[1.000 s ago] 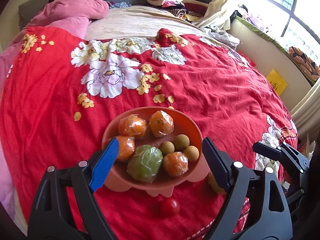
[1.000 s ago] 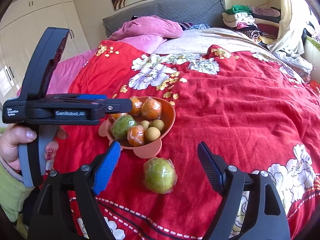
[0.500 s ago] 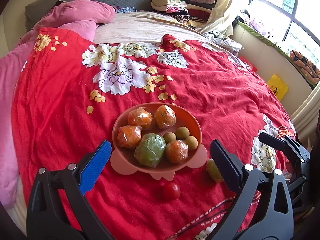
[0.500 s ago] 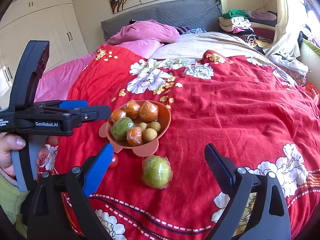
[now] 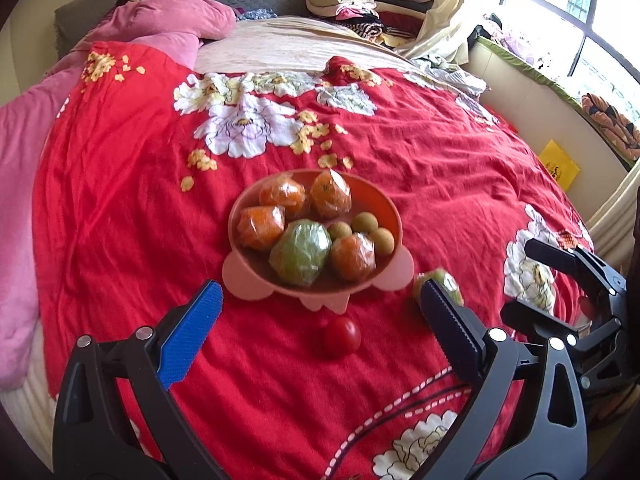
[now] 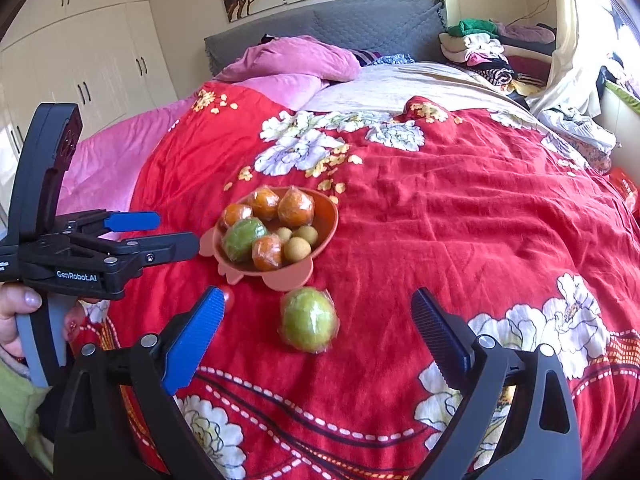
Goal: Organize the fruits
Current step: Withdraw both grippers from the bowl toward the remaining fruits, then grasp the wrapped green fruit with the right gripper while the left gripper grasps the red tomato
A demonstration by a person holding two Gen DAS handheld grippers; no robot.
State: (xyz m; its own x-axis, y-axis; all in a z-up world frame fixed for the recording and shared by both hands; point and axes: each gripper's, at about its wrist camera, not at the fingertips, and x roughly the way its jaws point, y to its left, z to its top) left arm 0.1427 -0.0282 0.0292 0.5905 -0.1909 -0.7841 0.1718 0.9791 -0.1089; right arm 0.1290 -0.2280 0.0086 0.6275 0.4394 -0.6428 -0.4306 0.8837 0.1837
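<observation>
An orange bowl (image 5: 390, 210) (image 6: 330, 216) on the red bedspread holds several wrapped oranges, a wrapped green fruit (image 5: 300, 252) and three small brown fruits. A second wrapped green fruit (image 6: 309, 319) (image 5: 438, 278) lies on the bedspread in front of the bowl. A small red tomato (image 5: 341, 336) (image 6: 229, 295) lies near it, partly hidden in the right wrist view. My left gripper (image 5: 318, 336) (image 6: 160, 232) is open and empty above the tomato. My right gripper (image 6: 318, 344) is open and empty, just short of the loose green fruit.
The red flowered bedspread (image 6: 460, 208) covers most of the bed. Pink pillows (image 6: 296, 60) and a grey headboard are at the far end. Folded clothes (image 6: 480, 48) are stacked at the back right. A window ledge (image 5: 552, 92) runs along the right.
Both grippers have drawn back from the bowl toward the bed's near edge. The tomato now sits between the left gripper's fingers. Both stay open.
</observation>
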